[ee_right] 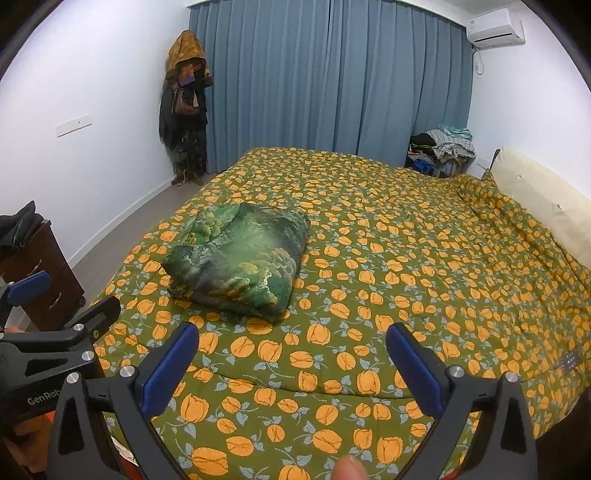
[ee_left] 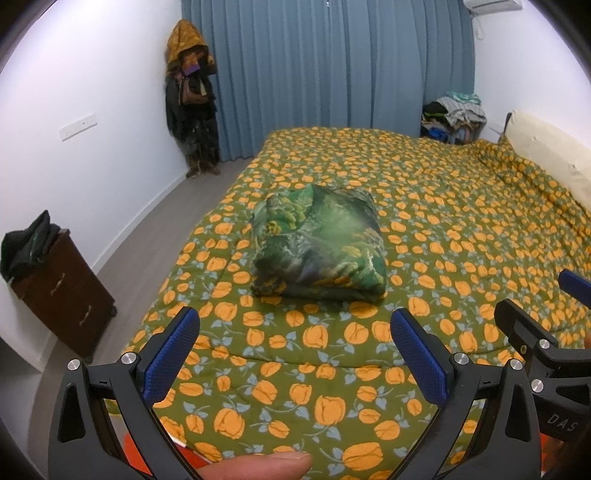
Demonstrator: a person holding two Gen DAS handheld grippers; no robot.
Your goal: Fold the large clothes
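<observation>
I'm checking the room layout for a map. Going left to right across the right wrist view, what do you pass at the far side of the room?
Dark wooden cabinet → coat rack hung with clothes → blue curtain → clothes pile → air conditioner.

bed | floral quilt | 1 folded green garment on quilt

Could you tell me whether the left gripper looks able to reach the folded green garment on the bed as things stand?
Probably yes. The left gripper is open and holds nothing, and only bare bedspread lies between it and the folded green garment. The right gripper sits off to the side, clear of that path.
</observation>
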